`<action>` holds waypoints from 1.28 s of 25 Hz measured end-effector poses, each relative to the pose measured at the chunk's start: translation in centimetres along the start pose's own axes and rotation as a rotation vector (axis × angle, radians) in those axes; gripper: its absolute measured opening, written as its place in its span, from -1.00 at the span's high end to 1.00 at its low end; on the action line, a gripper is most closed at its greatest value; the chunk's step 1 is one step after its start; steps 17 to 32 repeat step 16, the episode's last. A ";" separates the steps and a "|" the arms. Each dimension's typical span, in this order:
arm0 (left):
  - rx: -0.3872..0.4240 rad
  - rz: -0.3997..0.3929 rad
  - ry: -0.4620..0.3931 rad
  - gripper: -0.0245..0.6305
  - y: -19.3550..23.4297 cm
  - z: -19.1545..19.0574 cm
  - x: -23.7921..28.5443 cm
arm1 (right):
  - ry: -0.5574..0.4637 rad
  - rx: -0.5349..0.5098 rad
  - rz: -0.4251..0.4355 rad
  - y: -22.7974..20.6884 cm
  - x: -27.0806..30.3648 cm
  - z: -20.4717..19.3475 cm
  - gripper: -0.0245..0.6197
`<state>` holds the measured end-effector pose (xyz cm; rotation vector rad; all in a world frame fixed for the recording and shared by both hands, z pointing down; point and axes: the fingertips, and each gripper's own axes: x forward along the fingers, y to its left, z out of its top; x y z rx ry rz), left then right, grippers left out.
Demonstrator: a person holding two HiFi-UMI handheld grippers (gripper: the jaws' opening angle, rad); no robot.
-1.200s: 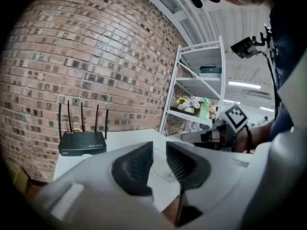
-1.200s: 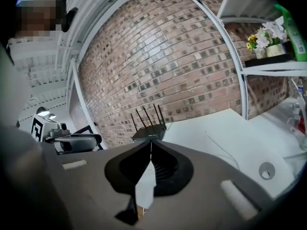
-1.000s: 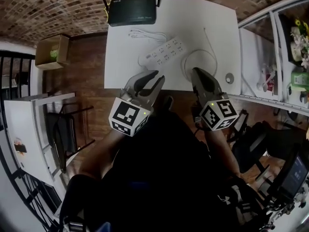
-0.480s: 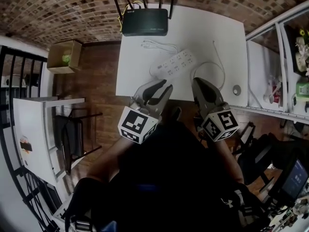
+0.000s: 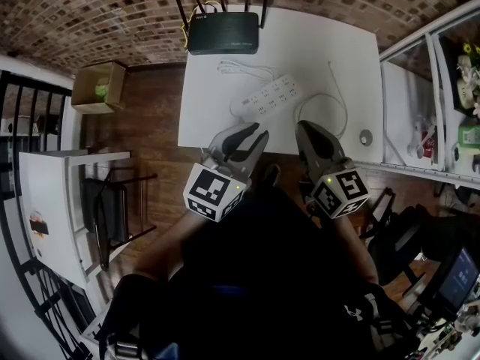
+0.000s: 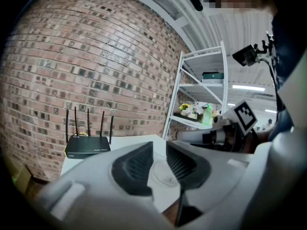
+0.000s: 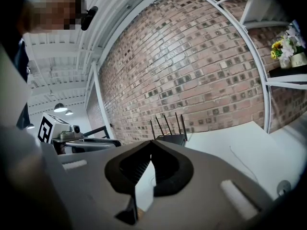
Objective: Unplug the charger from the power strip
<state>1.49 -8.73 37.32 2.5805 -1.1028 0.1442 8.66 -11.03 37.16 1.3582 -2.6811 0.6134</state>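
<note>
My left gripper [image 5: 246, 135] hangs parted and empty, my right gripper [image 5: 306, 128] pinched closed on nothing, both near the power strip [image 5: 268, 97].

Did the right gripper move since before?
Yes, the right gripper swung left: in its own view the router and shelf flowers now sit further right.

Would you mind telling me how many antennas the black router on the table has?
5, in a row along the back edge of the router, toward the brick wall: leftmost antenna, second, middle, fourth, rightmost. None appears hidden.
</note>
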 end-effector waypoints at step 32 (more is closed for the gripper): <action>-0.002 0.012 0.007 0.67 0.2 -0.5 0.1 | 0.009 0.005 0.000 -0.3 0.0 -0.5 0.89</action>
